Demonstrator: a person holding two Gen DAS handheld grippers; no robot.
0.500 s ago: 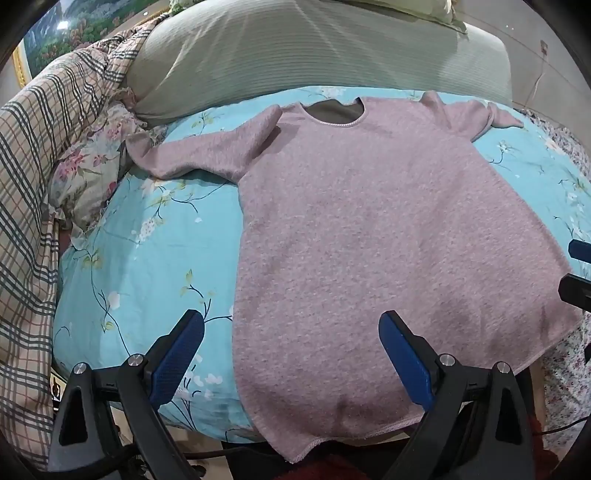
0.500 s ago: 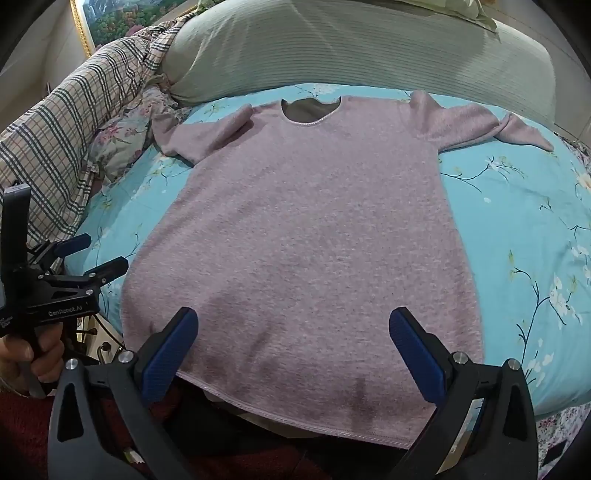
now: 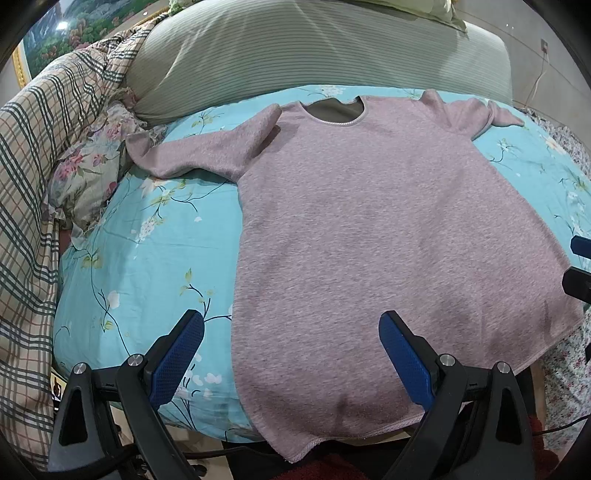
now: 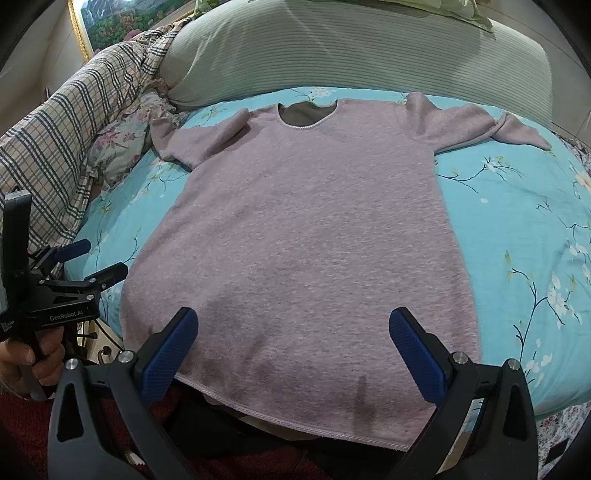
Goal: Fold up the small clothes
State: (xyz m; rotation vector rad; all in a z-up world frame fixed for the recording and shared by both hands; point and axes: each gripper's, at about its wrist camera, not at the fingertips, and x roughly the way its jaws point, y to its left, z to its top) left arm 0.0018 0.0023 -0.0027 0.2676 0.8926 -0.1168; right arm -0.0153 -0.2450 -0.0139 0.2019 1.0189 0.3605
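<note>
Lying flat on the bed's near edge, pink top [image 4: 306, 236], hem overhanging; left tool [image 3: 291, 354] and right tool [image 4: 293, 349] both released, empty; risk: hem sliding off, or sheet [image 4: 517, 229] pinched too.

We see a bed covered by a turquoise floral sheet [image 3: 140, 266]. Along its far side lies a long, pale green ribbed pillow [image 3: 295, 55]. On the left a plaid blanket [image 3: 33, 155] is bunched up, with a floral pillow [image 3: 92, 166] just beside it, touching the sheet. A framed landscape painting [image 4: 110, 22] hangs at far left. At far right a cable [image 3: 537, 81] runs down the wall.
</note>
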